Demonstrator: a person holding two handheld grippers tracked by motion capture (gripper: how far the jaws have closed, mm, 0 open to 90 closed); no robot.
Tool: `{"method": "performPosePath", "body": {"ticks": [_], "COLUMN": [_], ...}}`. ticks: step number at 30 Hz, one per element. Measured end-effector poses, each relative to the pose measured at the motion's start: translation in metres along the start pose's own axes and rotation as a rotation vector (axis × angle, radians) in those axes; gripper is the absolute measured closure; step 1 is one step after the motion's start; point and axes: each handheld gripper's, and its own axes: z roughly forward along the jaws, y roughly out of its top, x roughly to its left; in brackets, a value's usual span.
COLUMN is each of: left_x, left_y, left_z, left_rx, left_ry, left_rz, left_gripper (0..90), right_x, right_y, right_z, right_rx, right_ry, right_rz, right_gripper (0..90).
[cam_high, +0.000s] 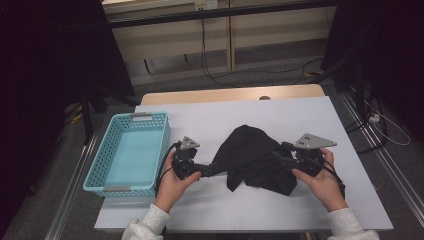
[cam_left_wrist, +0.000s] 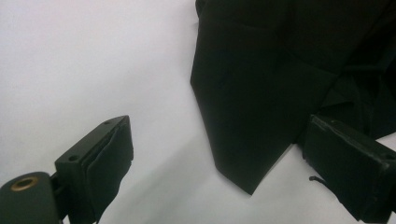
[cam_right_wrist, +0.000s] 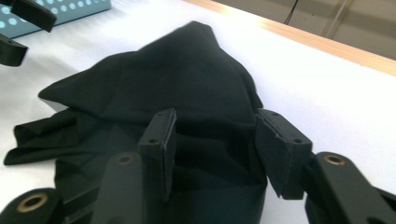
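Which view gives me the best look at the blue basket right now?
The high view: the blue basket shows whole there, open top up, at the table's left edge, left of the left gripper and apart from the black cloth. The right gripper view catches just a corner.

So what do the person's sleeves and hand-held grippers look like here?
Both sleeves are light grey knit with ribbed cuffs. Each hand-held gripper, left and right, is black with a grey three-cornered plate on top, flat rectangular padded jaws, brass-coloured pivots and a trailing black cable.

high view – above, facing forward-down | gripper views – low, close, sharing black cloth (cam_high: 252, 157) on the table (cam_high: 300, 120)
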Motion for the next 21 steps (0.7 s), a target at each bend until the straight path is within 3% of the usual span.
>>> {"method": "performPosePath", "body": {"ticks": [6,11,16,21], "left_x": [0.000,-0.001,-0.001,-0.001], "left_y": [0.001,0.001,0.001,0.002], "left_z": [-0.001,0.000,-0.001,-0.001], "left_rx": [0.005,0.002,0.004,0.006], "left_ry": [-0.006,-0.005,-0.004,-0.001], "left_rz": [0.011,0.009,0.013,0.025], "left_gripper": [8.5,8.5,8.5,8.5], "right_x": [0.013,0.022,0.035,0.054], "right_y": [0.007,0.007,0.002,-0.003], "right_z": [0.000,0.001,0.008,0.028], "right_rx": [-0.018,0.004,0.042,0.108], "right_ry": [0.038,0.072,0.135,0.194], "right_rz": [-0.016,-0.041,-0.074,-0.113], "right_gripper": [46.8,45.6,47.2,47.9]}}
